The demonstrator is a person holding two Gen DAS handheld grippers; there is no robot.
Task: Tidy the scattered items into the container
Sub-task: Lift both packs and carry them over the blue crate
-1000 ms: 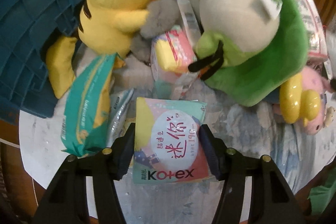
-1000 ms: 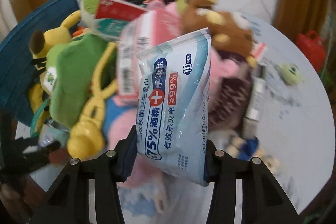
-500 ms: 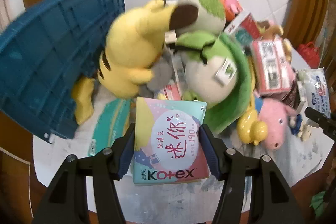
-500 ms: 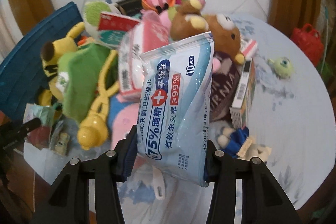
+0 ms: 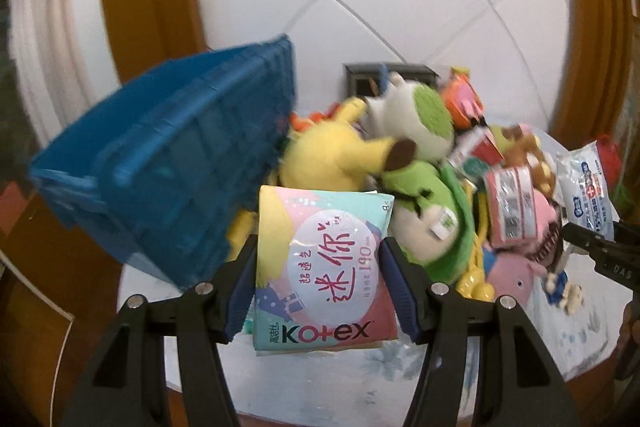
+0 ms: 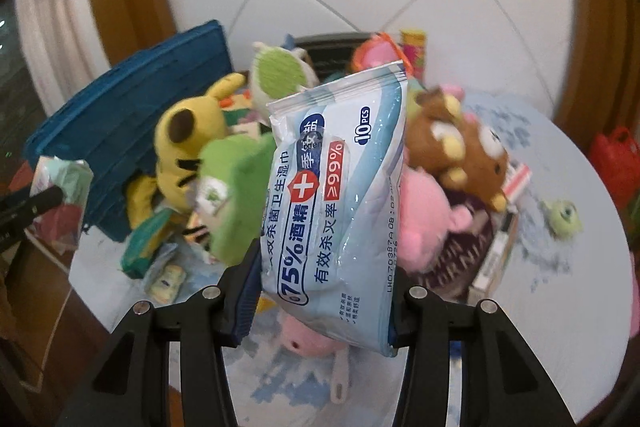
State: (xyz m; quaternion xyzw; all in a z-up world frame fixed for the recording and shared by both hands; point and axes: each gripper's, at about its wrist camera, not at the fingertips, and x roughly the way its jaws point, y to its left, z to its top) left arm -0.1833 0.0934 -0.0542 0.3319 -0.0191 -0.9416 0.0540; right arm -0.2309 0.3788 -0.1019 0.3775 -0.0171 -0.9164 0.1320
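Left tool (image 5: 318, 281) clamped on a Kotex pack (image 5: 320, 265), pads pressed to both side edges, pack upright and lifted clear of the tabletop (image 5: 576, 343). Just beyond and left of that tool, a blue crate (image 5: 168, 179), tilted, blurred. Straight ahead past the pack, a yellow plush (image 5: 336, 155) against the crate's corner, a green plush (image 5: 436, 223) just right of it. Farther right, a pink plush (image 5: 516, 273) lying low among packets.

Right tool (image 6: 324, 291) clamped on a wipes pack (image 6: 336, 195), gripped by its lower end, top corner leaning right, held above the pile. Behind the pack to the left, the green plush (image 6: 236, 195) and yellow plush (image 6: 184, 147), with the crate (image 6: 132, 115) beyond them at far left. Behind to the right, a brown bear (image 6: 468, 155) atop the pink plush (image 6: 428, 219). Well off to the right, alone on bare tabletop (image 6: 560, 287), a small green one-eyed toy (image 6: 564, 215). Left tool's tip (image 6: 38, 203) at the far left edge, carrying the Kotex pack (image 6: 64, 187).
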